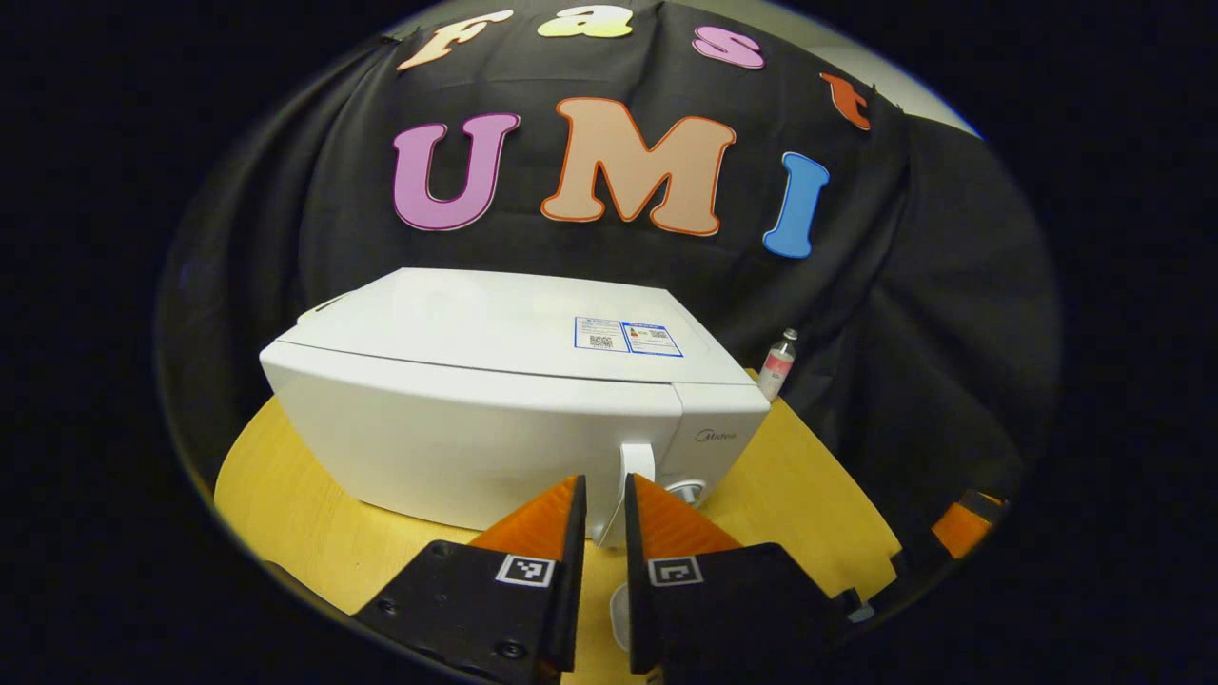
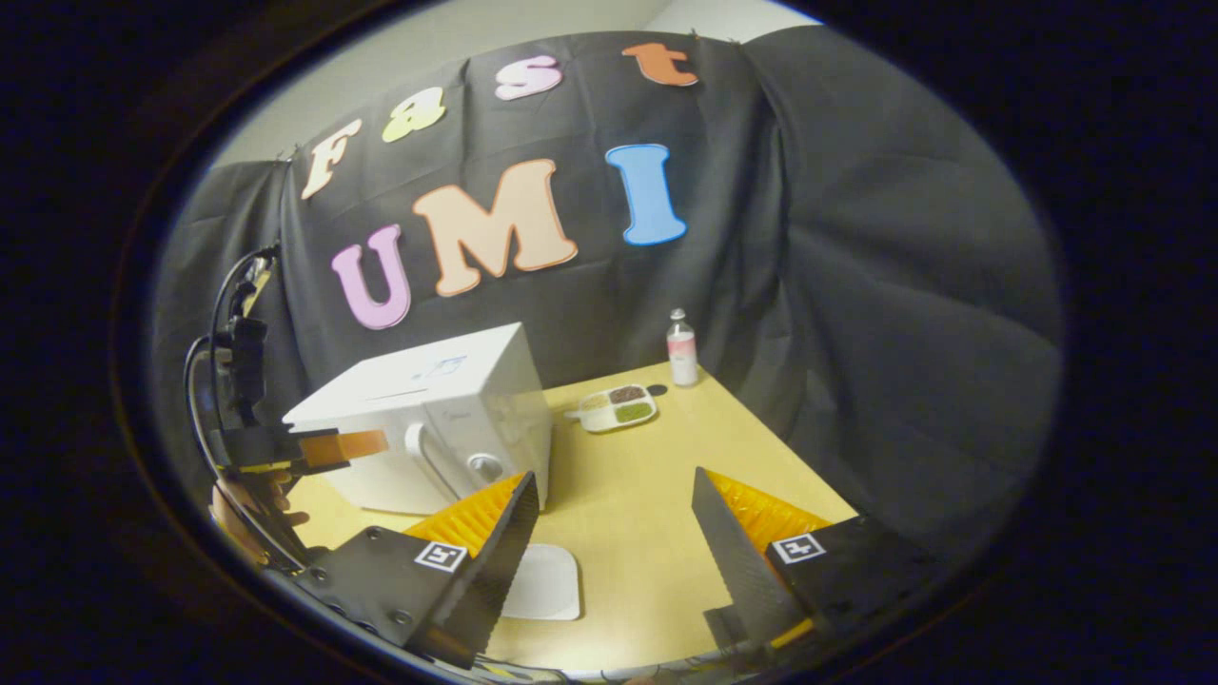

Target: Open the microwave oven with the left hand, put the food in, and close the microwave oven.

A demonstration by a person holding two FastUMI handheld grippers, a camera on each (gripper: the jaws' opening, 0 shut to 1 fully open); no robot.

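2 grippers work over a yellow table (image 2: 657,504). In the left gripper view, the left gripper (image 1: 605,504) points at the front of a white microwave (image 1: 476,419), whose door is closed. Its 2 orange fingers (image 1: 542,518) stand close together with only a narrow gap between them, and the white door handle (image 1: 636,466) rises just beyond that gap, slightly toward the right finger. Whether the tips touch the handle cannot be told; they do not visibly press on it. A round knob (image 1: 687,489) sits just right of the handle, partly behind the right finger. A small bottle (image 1: 776,365) stands far ahead and to the right of the jaws, beside the microwave's rear corner.

In the right gripper view, the right gripper (image 2: 614,499) hangs above the table with its jaws wide apart and nothing between them. A white plate (image 2: 544,582) lies on the table below and just inside the left finger. Ahead, well beyond the jaws, a food tray (image 2: 618,407) with 3 filled compartments rests on the table, near the bottle (image 2: 680,348) and just right of the microwave (image 2: 428,419). Off to the left of the jaws, the left gripper (image 2: 347,445) reaches toward the handle (image 2: 417,447), with a hand (image 2: 262,499) behind it.
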